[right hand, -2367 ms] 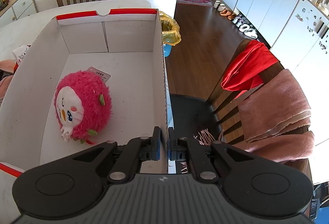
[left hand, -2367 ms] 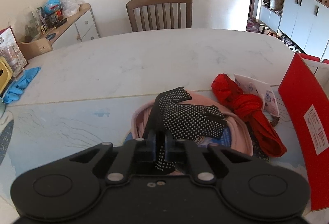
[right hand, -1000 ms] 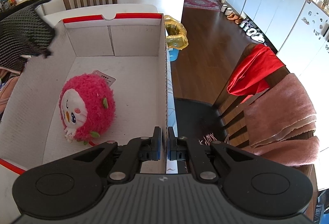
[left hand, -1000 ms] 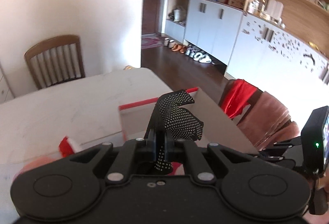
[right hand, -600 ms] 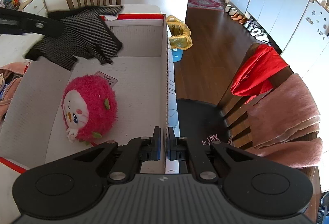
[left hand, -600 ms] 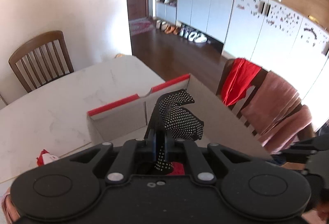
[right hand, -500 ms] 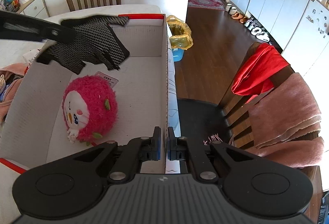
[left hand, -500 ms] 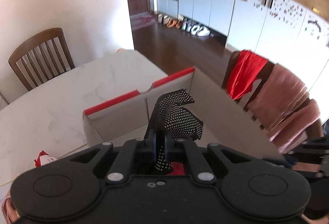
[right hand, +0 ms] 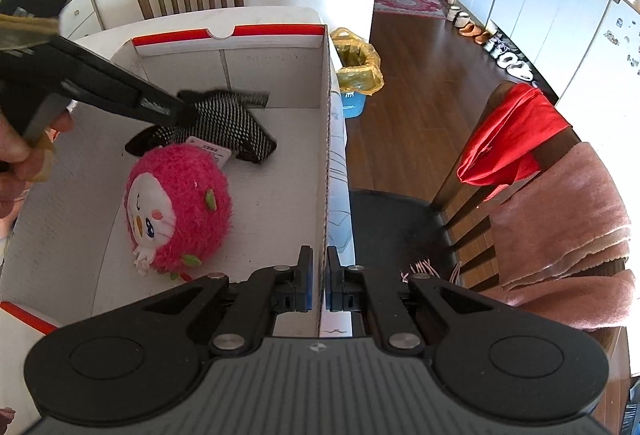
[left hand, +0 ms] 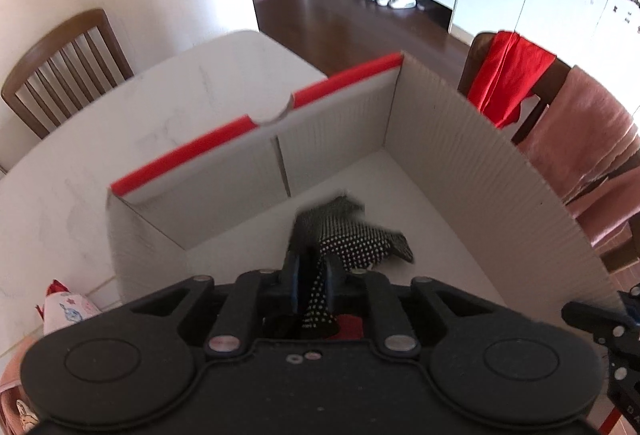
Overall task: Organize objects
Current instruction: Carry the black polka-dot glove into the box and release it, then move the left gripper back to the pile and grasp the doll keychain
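Observation:
My left gripper (left hand: 310, 275) is shut on a black glove with white dots (left hand: 352, 235) and holds it low inside the white cardboard box (left hand: 460, 155). In the right wrist view the left gripper (right hand: 176, 111) reaches in from the left, and the glove (right hand: 228, 127) hangs just behind a pink plush toy (right hand: 180, 203) that lies on the box floor. My right gripper (right hand: 318, 287) is shut on the box's right wall (right hand: 326, 155), at its near end.
The box has a red-edged far wall (right hand: 228, 33) and stands on a white marble table (left hand: 160, 103). A chair with red and pink cloths (right hand: 540, 175) stands right of the box. A bin with a yellow bag (right hand: 358, 71) is on the floor beyond. Clothes (left hand: 60, 309) lie left of the box.
My left gripper has carried the glove from the clothes pile over the box's left wall and lowered it inside, behind the plush toy. The right gripper has kept its hold on the wall.

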Available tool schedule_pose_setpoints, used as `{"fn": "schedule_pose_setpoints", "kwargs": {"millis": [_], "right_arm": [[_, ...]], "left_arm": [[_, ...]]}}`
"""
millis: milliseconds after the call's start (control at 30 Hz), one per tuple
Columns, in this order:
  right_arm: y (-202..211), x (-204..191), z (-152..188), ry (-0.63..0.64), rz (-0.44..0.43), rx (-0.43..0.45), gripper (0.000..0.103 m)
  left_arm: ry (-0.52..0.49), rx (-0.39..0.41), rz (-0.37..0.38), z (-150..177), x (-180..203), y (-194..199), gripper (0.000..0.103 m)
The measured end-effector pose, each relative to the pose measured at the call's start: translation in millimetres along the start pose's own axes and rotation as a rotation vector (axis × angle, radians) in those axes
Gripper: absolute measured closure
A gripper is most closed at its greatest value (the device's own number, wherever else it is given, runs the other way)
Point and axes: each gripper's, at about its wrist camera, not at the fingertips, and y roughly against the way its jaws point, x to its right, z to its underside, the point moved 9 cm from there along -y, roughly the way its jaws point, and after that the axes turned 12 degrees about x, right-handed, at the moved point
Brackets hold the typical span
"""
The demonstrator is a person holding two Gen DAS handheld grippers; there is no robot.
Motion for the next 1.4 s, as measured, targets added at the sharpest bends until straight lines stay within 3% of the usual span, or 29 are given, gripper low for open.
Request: {"fn": "schedule_pose_setpoints", "kwargs": {"millis": [167,300,767,1167,1400], "right_arm": [[-2,1,2,0.002,-0.004,-0.006,0.098],[-3,0,3,0.003,-0.003,-0.008,0.098],[-7,-1,6,0.000,0.008,-0.031,0.098],[-9,0,6,0.010,0.028,-0.043,0.098],[-10,-2,5,0.020,0.045,-0.049,0.098]], "left_arm": [[-0.017,-0.032,0.001,6,-2,-4,0.080],[-0.008,-0.022,0.008,8,-6,-1,0.057],[0.002,0.091,0.024,-10,-4,48,0.041],[0.068,0.197,0.019,-16,-27,107,0.029],[0.099,0.217,0.014,-8,-42,127,0.024]]}}
